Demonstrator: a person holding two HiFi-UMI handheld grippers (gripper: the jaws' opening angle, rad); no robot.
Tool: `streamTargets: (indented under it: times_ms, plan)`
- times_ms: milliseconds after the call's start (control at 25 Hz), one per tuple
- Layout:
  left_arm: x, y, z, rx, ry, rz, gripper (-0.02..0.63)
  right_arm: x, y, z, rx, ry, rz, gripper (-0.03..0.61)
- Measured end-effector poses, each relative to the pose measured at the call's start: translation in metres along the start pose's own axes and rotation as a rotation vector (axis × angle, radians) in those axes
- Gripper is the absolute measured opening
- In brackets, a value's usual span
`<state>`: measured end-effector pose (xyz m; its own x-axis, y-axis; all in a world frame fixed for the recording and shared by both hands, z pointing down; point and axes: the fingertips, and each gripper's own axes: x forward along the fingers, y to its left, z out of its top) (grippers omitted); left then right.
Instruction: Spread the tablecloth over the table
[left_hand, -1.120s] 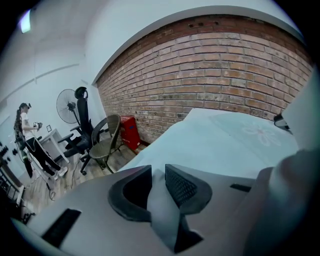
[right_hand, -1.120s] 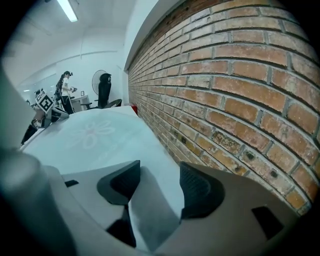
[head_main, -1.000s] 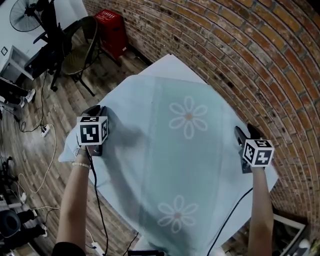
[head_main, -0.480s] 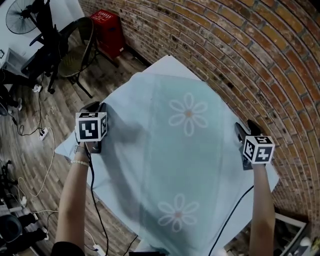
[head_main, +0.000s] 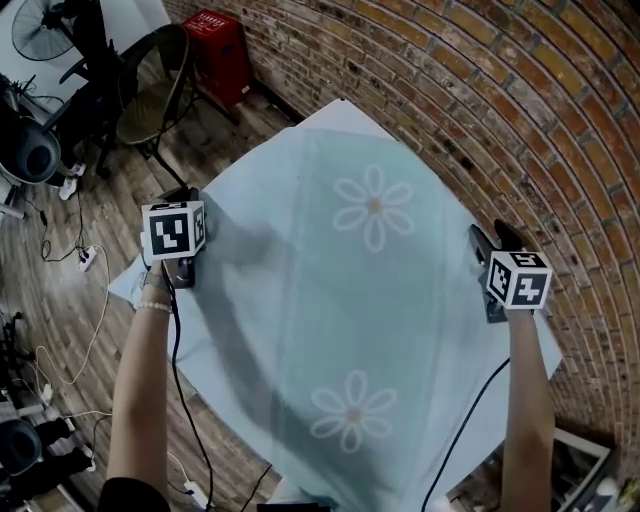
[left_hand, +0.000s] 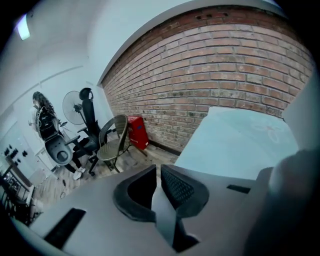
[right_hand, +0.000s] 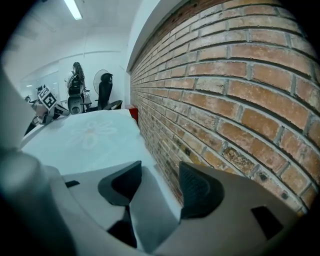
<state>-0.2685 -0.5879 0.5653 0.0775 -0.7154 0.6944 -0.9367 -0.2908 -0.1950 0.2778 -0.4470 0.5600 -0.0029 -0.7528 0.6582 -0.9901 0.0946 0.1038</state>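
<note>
At the left gripper (left_hand: 158, 172), jaws just drawn nearly together on a thin fold of the tablecloth (head_main: 330, 300) at its left edge; out to the left, open wooden floor (head_main: 90, 310), with a chair (head_main: 160, 90) farther ahead. At the right gripper (right_hand: 160, 175), jaws just closing a little yet wide apart around the cloth's right edge, pads not pressing; just beside on the right, the brick wall (right_hand: 240, 100), little room there. Between the two, cloth spread over the table (head_main: 345, 112), far corner left bare.
</note>
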Motion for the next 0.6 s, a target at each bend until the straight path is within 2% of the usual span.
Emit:
streamTargets:
  times_ms: [160,240,320,400,440,520,600]
  plan:
    - [0.003,0.008,-0.002,0.022,0.028,0.017,0.037,0.009,0.007,0.008,-0.007,-0.001,0.016,0.235]
    - [-0.001,0.010,0.002,0.029,-0.010,0.016,0.032,0.011,0.010,0.009,-0.006,0.003,0.024,0.236]
    - [-0.012,0.010,0.016,0.065,-0.083,-0.004,0.032,0.012,0.010,0.010,-0.002,0.007,0.031,0.236]
    - [-0.028,0.000,0.029,0.079,-0.139,-0.073,0.044,0.012,0.010,0.010,-0.008,0.003,0.031,0.236]
    - [-0.037,-0.008,0.030,0.070,-0.152,-0.123,0.087,0.011,0.009,0.011,-0.012,-0.004,0.026,0.236]
    - [-0.055,-0.027,0.023,0.042,-0.152,-0.220,0.152,0.005,0.006,0.014,0.004,-0.037,0.015,0.235]
    - [-0.075,-0.044,0.007,0.028,-0.143,-0.280,0.176,-0.008,0.006,0.015,0.054,-0.075,0.031,0.235]
